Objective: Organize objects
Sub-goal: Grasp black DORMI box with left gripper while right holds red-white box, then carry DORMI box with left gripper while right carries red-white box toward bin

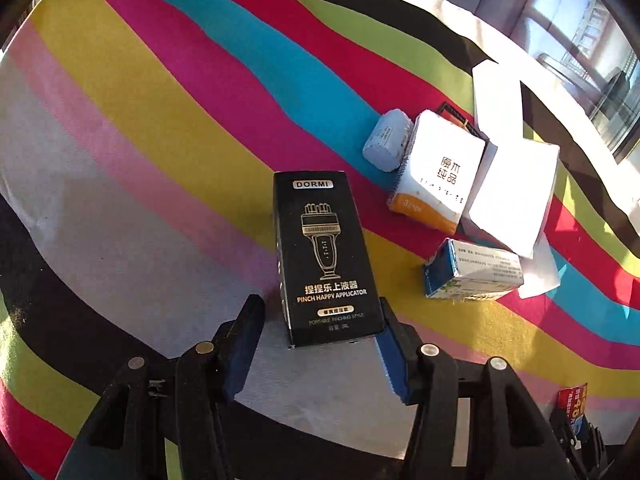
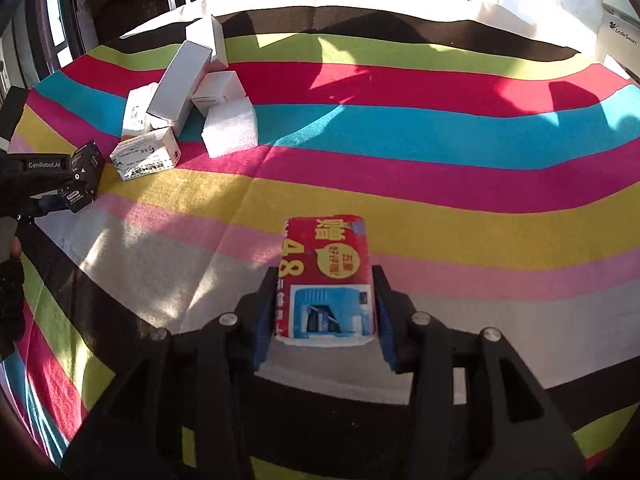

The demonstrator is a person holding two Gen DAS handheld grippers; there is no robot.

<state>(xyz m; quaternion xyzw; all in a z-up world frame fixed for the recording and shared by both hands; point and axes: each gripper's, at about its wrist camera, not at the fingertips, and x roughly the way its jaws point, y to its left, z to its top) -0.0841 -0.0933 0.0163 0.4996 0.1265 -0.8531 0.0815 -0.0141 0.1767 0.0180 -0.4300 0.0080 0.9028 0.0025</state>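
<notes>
Worktop (image 2: 440, 184) under striped cloth, sunlit, windows behind. Black box (image 1: 326, 256) between left claw (image 1: 320, 340) pads, right pad touching, left apart. Right claw (image 2: 326, 312) flanks red packet (image 2: 326, 276); grip unclear. White boxes (image 2: 180, 108) piled apart.

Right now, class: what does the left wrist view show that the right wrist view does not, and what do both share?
Only the left wrist view shows the black DORMI box's printed front and a pale blue packet. Only the right wrist view shows the red pack full-on between the right gripper's fingers, plus a white foam block. Both share the striped cloth and the pile of white boxes.
</notes>
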